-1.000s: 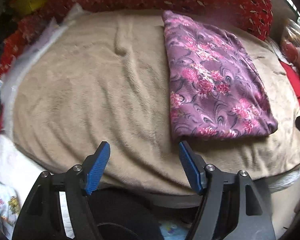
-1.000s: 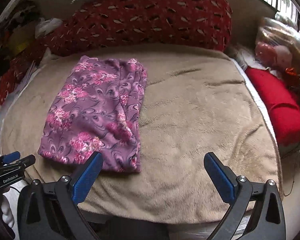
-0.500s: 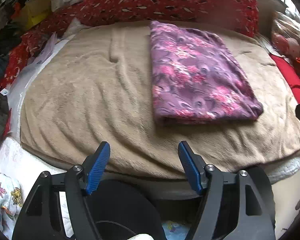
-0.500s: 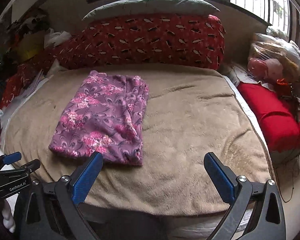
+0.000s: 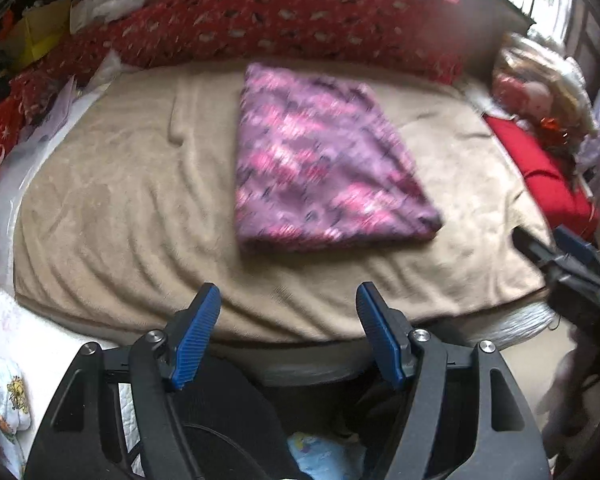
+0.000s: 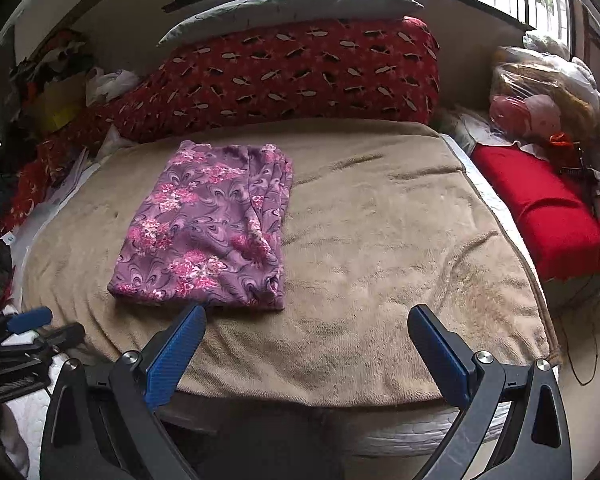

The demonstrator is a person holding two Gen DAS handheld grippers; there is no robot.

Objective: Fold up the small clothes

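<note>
Well, left tongs (image 5: pixel 288 336) and right tongs (image 6: pixel 306 354) gape wide, empty.

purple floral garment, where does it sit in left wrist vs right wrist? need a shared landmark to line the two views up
Left wrist: folded purple floral garment lies centre frame, slightly right, on the tan blanket, blurred.
Right wrist: the garment lies left of centre, above the left blue pad, on the same blanket.
Shared landmark: the red patterned bolster along the far edge of the bed, just beyond the garment in both views.
</note>
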